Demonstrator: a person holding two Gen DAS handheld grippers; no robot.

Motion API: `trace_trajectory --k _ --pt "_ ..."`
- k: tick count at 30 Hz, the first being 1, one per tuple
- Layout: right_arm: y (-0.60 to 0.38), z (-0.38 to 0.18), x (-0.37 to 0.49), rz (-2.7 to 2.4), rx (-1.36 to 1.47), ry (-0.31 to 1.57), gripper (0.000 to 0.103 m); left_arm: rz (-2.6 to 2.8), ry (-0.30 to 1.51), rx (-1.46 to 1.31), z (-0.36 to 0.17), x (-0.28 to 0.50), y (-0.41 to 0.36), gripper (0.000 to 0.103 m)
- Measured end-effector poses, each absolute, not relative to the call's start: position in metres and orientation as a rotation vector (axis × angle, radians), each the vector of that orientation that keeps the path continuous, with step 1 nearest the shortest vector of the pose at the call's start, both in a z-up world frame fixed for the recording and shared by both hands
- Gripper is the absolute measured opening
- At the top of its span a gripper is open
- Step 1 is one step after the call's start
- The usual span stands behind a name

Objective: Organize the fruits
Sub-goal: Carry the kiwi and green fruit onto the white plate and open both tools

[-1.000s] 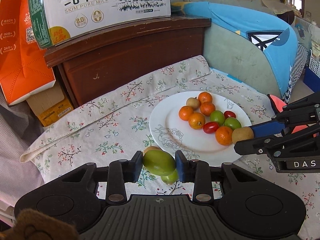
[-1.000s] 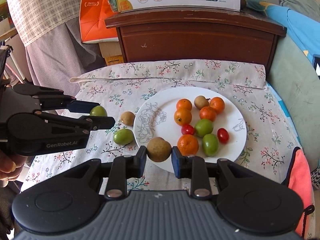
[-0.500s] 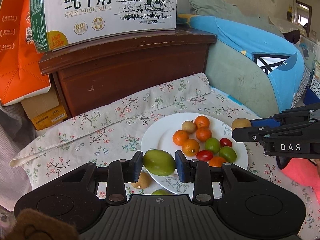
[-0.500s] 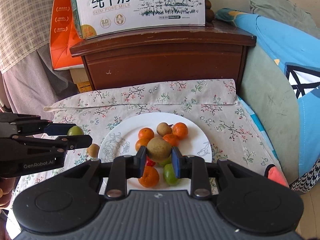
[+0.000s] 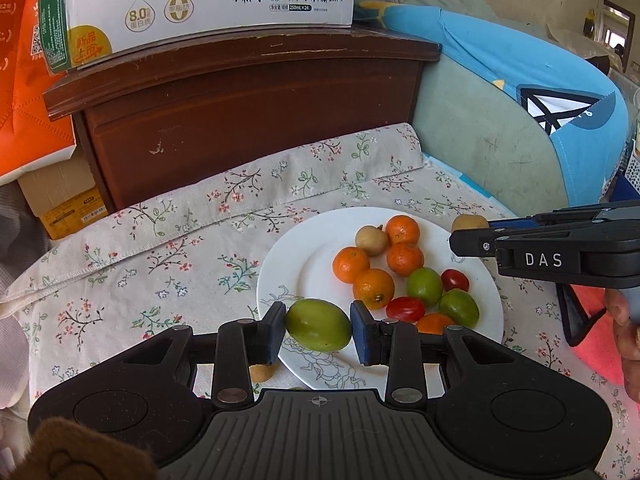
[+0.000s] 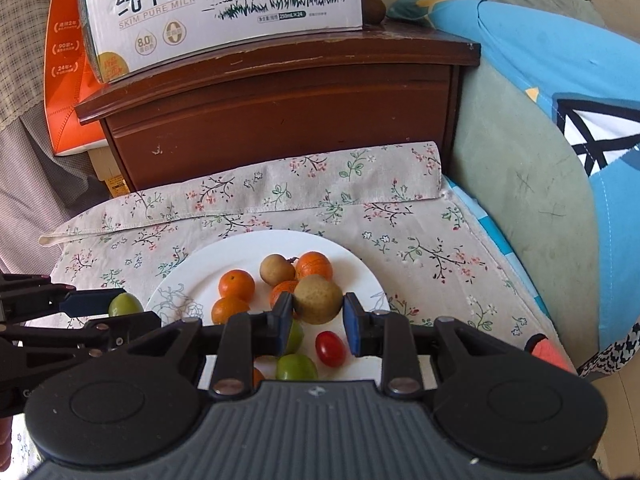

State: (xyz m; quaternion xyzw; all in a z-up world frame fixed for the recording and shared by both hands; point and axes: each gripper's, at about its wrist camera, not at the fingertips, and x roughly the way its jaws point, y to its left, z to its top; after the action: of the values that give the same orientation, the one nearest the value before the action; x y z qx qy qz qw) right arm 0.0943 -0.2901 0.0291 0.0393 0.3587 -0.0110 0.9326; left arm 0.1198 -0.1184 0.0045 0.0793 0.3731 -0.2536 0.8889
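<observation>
Left gripper [image 5: 319, 330] pinches a green fruit [image 5: 319, 330] between its blue pads, hanging over the near edge of the white plate [image 5: 304, 264]. Right gripper [image 6: 318, 318] is clamped on a brown round fruit [image 6: 319, 299], above the fruit pile on the same plate.

Risks: both fruits are smooth and round, held only at two small pads, so a tilt or jolt could roll one out. Dropped from height, the brown fruit would likely hit the oranges [image 6: 236, 285] or the red tomato [image 6: 330, 348] and scatter them off the rim. The green fruit sits close to the plate edge; released there it may roll onto the flowered cloth [image 5: 180, 232], joining the loose brown fruit [image 5: 260, 372] under the left gripper. The two grippers are near each other over one plate, so a bump is possible.

Versus a second ago: both grippers were back off the plate's near side; now both are carried forward over it, grips unchanged. The milk carton [image 6: 224, 12] and wooden cabinet [image 6: 280, 112] loom larger.
</observation>
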Motion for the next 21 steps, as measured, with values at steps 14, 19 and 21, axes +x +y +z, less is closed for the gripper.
trace_trajectory --k 14,19,21 --pt "-0.294 0.019 0.104 -0.067 0.125 0.744 0.029 -0.529 0.808 0.122 0.002 0.122 -0.125 0.034" --pt "-0.288 0.022 0.102 -0.056 0.136 0.738 0.039 -0.518 0.782 0.164 0.006 0.115 -0.123 0.06" --pt "-0.285 0.024 0.1 -0.049 0.144 0.735 0.04 -0.522 0.774 0.176 0.009 0.113 -0.12 0.062"
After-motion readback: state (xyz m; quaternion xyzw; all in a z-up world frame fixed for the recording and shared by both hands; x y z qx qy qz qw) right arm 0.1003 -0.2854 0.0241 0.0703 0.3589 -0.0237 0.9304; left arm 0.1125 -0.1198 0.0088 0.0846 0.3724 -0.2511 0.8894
